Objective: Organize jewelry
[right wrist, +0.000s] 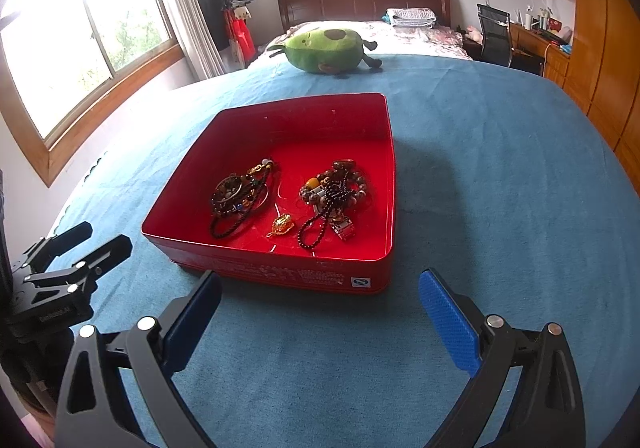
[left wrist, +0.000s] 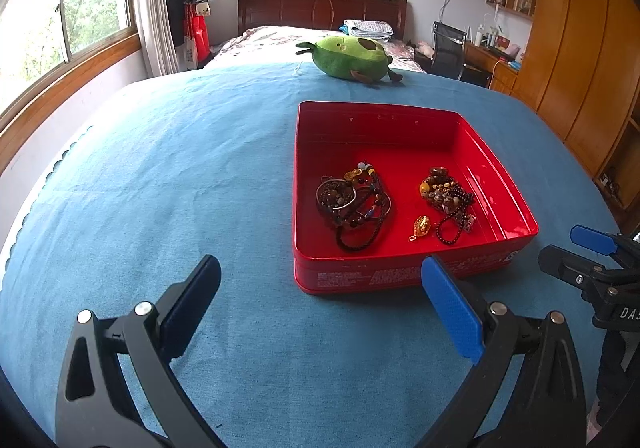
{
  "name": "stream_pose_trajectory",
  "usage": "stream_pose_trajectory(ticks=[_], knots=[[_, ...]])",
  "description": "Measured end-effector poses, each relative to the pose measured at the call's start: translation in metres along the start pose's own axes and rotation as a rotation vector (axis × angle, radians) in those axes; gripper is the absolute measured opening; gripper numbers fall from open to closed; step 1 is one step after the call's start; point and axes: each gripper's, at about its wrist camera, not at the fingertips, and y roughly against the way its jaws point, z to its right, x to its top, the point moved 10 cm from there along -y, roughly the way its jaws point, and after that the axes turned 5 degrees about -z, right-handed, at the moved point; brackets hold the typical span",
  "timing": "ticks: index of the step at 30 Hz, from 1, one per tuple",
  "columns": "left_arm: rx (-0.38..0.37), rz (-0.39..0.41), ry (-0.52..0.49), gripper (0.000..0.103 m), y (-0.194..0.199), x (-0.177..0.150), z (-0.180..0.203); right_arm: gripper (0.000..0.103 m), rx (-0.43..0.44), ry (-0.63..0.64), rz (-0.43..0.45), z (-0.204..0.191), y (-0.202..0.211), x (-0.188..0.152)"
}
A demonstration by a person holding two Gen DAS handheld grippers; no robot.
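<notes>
A red tin box (left wrist: 500,183) (right wrist: 184,183) sits on the blue cloth. Inside lie a left pile of dark bead bracelets with a metal bangle (left wrist: 352,199) (right wrist: 240,195), a right pile of brown bead bracelets (left wrist: 446,195) (right wrist: 334,187) and a small gold pendant (left wrist: 421,227) (right wrist: 282,226). My left gripper (left wrist: 320,284) is open and empty, just before the box's near wall, left of centre. My right gripper (right wrist: 320,296) is open and empty before the near wall too. Each gripper shows in the other's view: the right (left wrist: 576,248), the left (right wrist: 96,244).
A green avocado plush toy (left wrist: 352,57) (right wrist: 326,49) lies on the blue cloth (left wrist: 160,187) (right wrist: 500,187) beyond the box. A bed, a coat stand, windows, a desk with chair and wooden wardrobes stand behind.
</notes>
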Motion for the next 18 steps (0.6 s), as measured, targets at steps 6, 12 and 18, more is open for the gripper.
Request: stream_pose_trajectory(ticks=[6, 12, 18], knots=[[-0.002, 0.001, -0.005, 0.100, 0.0005, -0.0001, 0.0006, 0.099, -0.001, -0.001, -0.004, 0.0004, -0.0014, -0.0003], [0.001, 0.000, -0.005, 0.100, 0.0004, -0.0014, 0.0010, 0.099, -0.001, -0.004, -0.005, 0.0008, -0.0026, -0.0001], [0.000, -0.007, -0.003, 0.100, -0.0020, -0.0007, 0.0001, 0.099, -0.001, -0.003, -0.006, 0.0003, -0.0037, -0.0008]])
